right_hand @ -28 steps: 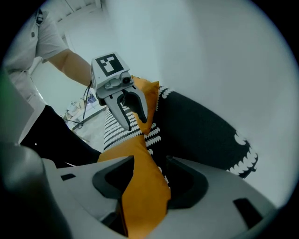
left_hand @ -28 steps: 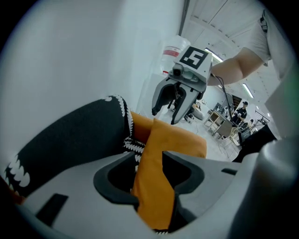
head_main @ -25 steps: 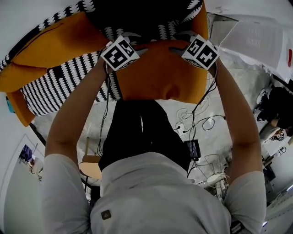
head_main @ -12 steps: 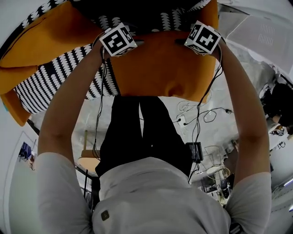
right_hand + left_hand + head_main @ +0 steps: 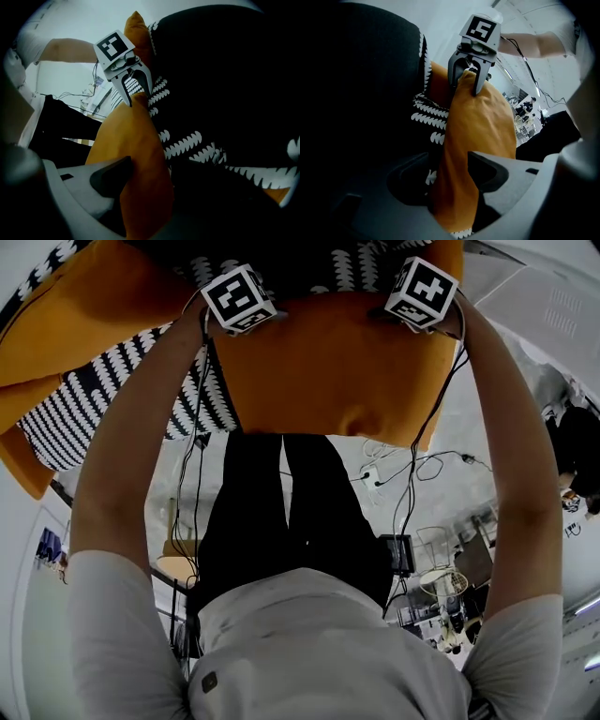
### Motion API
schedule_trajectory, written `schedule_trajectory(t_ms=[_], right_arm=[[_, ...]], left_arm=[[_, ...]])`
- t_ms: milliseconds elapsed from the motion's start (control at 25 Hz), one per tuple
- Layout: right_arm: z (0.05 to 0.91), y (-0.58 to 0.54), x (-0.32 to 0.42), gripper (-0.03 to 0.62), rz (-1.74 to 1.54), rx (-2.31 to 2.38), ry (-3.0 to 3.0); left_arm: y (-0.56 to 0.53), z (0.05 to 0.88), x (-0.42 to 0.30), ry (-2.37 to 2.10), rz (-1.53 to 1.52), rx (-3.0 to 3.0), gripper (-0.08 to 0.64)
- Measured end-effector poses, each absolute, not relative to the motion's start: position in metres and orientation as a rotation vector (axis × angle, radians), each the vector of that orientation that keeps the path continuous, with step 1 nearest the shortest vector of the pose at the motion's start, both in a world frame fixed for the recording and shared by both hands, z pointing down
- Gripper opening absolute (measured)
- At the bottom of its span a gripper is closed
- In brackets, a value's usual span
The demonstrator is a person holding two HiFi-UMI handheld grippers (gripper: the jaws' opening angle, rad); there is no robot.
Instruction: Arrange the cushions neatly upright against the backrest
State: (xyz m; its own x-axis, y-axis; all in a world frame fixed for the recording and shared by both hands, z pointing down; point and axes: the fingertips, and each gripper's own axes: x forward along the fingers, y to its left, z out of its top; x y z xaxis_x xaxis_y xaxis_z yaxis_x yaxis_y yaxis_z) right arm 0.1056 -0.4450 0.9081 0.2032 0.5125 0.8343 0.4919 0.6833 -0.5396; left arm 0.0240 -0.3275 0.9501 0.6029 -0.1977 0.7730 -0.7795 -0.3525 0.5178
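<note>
So left claw [image 5: 452, 185] and right claw [image 5: 143, 187] have just been opening, wide now, edge of orange cushion [image 5: 328, 362] betw each pair. Risk imo: nothing gripping, so it flops fwd off b/w cushion [image 5: 84, 409] past them.

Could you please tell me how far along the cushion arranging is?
Done: the orange cushion is upright against the black patterned piece behind it. In hand: left tongs and right tongs straddle its top corners, jaws just opened, not pinching. Left: pull both clear, then tend the striped cushion and second orange cushion at the left, which look askew.
</note>
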Motion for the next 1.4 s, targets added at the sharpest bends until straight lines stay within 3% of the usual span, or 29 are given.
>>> schedule_trajectory(t_ms=[560, 760, 1080, 1400], right_arm=[[0.945, -0.447, 0.114, 0.282, 0.221, -0.922, -1.252], [0.946, -0.442, 0.119, 0.224, 0.219, -0.951, -1.233], [0.937, -0.434, 0.123, 0.128, 0.12, -1.002, -1.248], [0.906, -0.424, 0.127, 0.085, 0.031, -1.027, -1.353]], left_arm=[[-0.329, 0.988, 0.05, -0.626, 0.694, 1.83, 0.267], [-0.325, 0.991, 0.062, -0.588, 0.664, 1.839, 0.158], [-0.322, 0.981, 0.066, -0.586, 0.697, 1.871, 0.055], [-0.307, 0.943, 0.06, -0.64, 0.708, 1.887, 0.026]])
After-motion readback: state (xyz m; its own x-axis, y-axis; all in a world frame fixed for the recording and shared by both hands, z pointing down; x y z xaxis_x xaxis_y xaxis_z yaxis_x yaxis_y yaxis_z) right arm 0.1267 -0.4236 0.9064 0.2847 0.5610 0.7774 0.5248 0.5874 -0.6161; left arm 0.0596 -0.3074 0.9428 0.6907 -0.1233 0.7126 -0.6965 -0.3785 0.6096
